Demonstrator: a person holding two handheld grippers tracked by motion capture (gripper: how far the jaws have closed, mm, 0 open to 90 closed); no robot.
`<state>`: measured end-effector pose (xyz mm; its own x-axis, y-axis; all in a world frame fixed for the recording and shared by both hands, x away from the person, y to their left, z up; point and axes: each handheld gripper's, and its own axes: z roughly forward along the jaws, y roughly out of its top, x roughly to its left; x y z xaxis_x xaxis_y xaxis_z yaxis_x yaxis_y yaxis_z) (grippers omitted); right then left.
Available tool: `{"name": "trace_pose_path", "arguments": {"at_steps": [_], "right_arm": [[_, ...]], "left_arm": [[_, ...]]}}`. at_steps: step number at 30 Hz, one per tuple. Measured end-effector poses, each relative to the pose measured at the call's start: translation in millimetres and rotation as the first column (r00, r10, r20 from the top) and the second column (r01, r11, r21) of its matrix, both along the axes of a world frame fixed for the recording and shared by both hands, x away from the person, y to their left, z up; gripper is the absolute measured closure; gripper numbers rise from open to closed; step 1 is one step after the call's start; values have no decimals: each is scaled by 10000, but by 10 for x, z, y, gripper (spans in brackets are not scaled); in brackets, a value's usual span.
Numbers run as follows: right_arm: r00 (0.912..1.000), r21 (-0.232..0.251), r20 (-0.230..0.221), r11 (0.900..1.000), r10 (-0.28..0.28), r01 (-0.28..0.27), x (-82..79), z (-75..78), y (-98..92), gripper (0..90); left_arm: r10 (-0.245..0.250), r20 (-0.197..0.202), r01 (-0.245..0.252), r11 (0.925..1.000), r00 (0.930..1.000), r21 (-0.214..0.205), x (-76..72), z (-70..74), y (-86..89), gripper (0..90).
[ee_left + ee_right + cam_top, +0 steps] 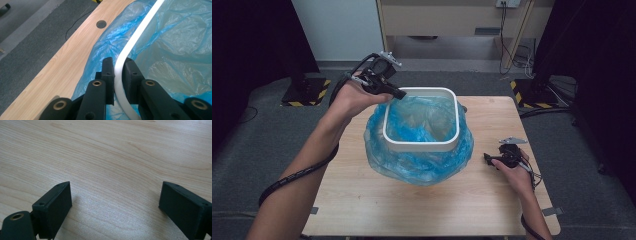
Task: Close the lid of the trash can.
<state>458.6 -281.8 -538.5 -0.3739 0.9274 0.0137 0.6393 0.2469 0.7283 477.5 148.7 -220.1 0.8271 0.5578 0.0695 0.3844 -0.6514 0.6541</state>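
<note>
At the left of the high view, the left hand-held gripper (398,93) sits at the near-left corner of the white bin (421,145), which stands near the middle of the wooden surface (362,200). A blue plastic bag (417,167) lines the bin and spills over its outside, bunching around its base. The left hand-held gripper is clamped on the bin's rim (125,53), one jaw outside and one inside, right where the rim curves round the corner. From that grip the rim's long run leads away toward the far side of the surface, so any tug or lift would likely act along that edge. This hand is plainly the nearer one to the work.

Farther right, the right hand-held gripper (488,159) rests low on the surface, well apart from the bag, its jaws spread wide with nothing between them; it points toward the bin.

The left gripper view shows the pinch on the rim up close, with bag film on both sides of it, which the high view cannot resolve. The right gripper view shows bare wood grain (112,157) between the open jaws.
</note>
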Motion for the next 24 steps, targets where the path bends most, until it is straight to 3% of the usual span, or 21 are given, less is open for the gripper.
{"name": "trace_pose_path", "arguments": {"at_steps": [5, 13, 17, 20, 24], "right_arm": [[10000, -11, -1, 10000, 9, -9, 0, 1, -2, 110], [10000, -19, 17, 10000, 8, -8, 0, -1, 0, 110], [10000, -22, 17, 10000, 12, -12, 1, -1, 0, 109], [10000, -24, 16, 10000, 11, -11, 0, -1, 0, 110], [10000, -21, 20, 10000, 19, -19, 1, -1, -1, 110]], "left_arm": [[-120, 268, 130, 9992, 9996, -381, -29, -3, 43, 706], [50, 1050, 77, 9927, 9945, -1206, -111, 6, 147, 433], [155, 1147, 24, 9879, 9933, -1548, -128, 0, 208, 265], [160, 1233, 90, 9798, 9922, -1998, -168, -11, 272, 206], [238, 1337, 44, 9785, 9907, -2064, -204, -20, 296, 132]]}}
